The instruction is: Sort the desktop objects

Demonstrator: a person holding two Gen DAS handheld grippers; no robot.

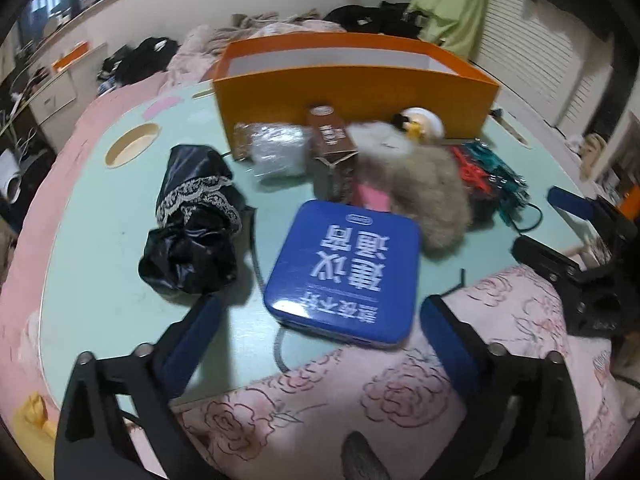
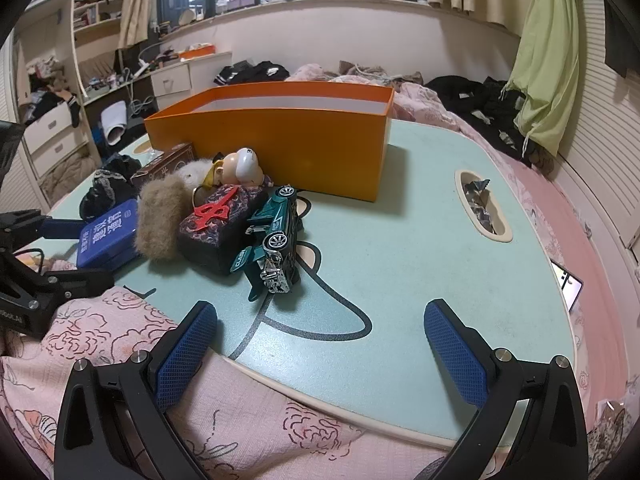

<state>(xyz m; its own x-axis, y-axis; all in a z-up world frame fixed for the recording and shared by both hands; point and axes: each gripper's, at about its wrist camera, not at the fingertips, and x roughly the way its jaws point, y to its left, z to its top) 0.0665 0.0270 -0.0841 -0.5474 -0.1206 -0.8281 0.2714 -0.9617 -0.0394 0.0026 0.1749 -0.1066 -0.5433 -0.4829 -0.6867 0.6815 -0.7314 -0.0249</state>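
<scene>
An orange box [image 1: 352, 92] [image 2: 280, 140] stands open at the far side of the mint-green lap table [image 2: 420, 240]. In front of it lies a pile: a blue tin [image 1: 344, 268] [image 2: 106, 236], a folded black umbrella [image 1: 192, 224], a brown carton [image 1: 332, 148], a clear bag [image 1: 276, 148], a furry plush [image 1: 424, 188] [image 2: 160, 216], a figurine [image 2: 240, 168], a dark patterned box [image 2: 216, 228] and a green toy car [image 2: 276, 236]. My left gripper [image 1: 320, 332] is open, just short of the tin. My right gripper [image 2: 320, 340] is open and empty over the table's near edge.
The table rests on a pink floral quilt [image 2: 120, 340]. A slot with crumpled wrappers [image 2: 480, 204] is cut in the table's right side, a round cup hole [image 1: 132, 146] at the left. A phone [image 2: 568, 284] lies at right. Clothes are piled behind.
</scene>
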